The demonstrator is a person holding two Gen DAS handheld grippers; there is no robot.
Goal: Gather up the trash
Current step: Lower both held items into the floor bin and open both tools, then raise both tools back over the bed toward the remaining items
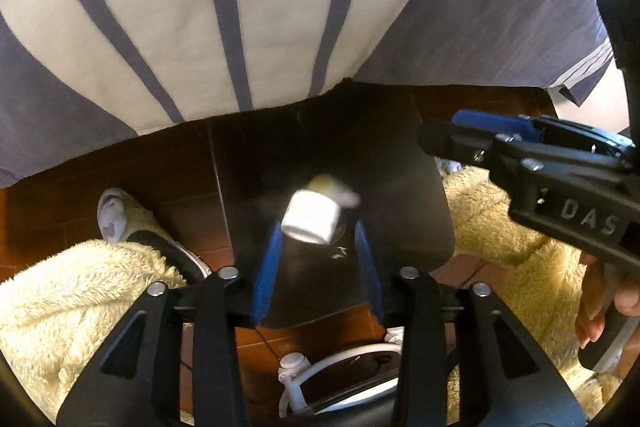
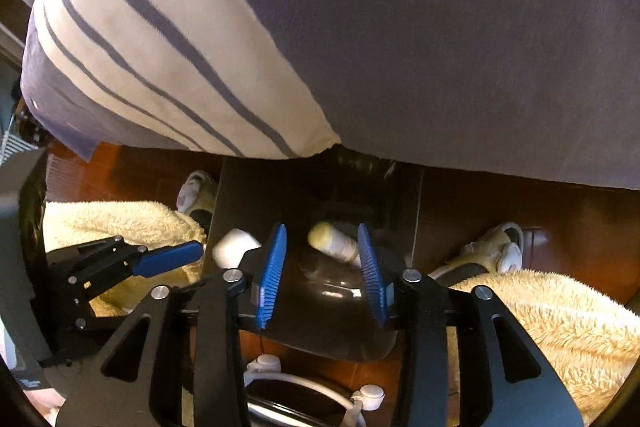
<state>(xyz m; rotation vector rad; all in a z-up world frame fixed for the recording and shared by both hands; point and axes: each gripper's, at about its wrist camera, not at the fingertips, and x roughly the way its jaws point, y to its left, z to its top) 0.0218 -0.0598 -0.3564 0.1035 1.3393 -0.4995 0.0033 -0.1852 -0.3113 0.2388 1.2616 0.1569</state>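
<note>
A white cap-like cylinder (image 1: pixel 310 221) hangs blurred in the air just beyond my open left gripper (image 1: pixel 320 233), over a black bag (image 1: pixel 400 195) held below the person's lap. Behind it a small white bottle with a yellowish end (image 1: pixel 332 187) is also blurred. In the right wrist view the bottle (image 2: pixel 332 241) lies between the fingers of my open right gripper (image 2: pixel 322 239), apart from both pads. The white cylinder (image 2: pixel 234 247) sits to its left, near the left gripper's blue finger (image 2: pixel 168 259). The black bag (image 2: pixel 344 307) spreads under both.
A person in a striped grey-and-cream shirt (image 1: pixel 224 7) fills the upper view. Fluffy cream trousers (image 1: pixel 72 299) and white slippers (image 1: pixel 116 215) flank the bag on a dark wood floor (image 1: pixel 48 203). A white-wheeled chair base (image 1: pixel 296 367) is below. The right gripper body (image 1: pixel 560 179) is at right.
</note>
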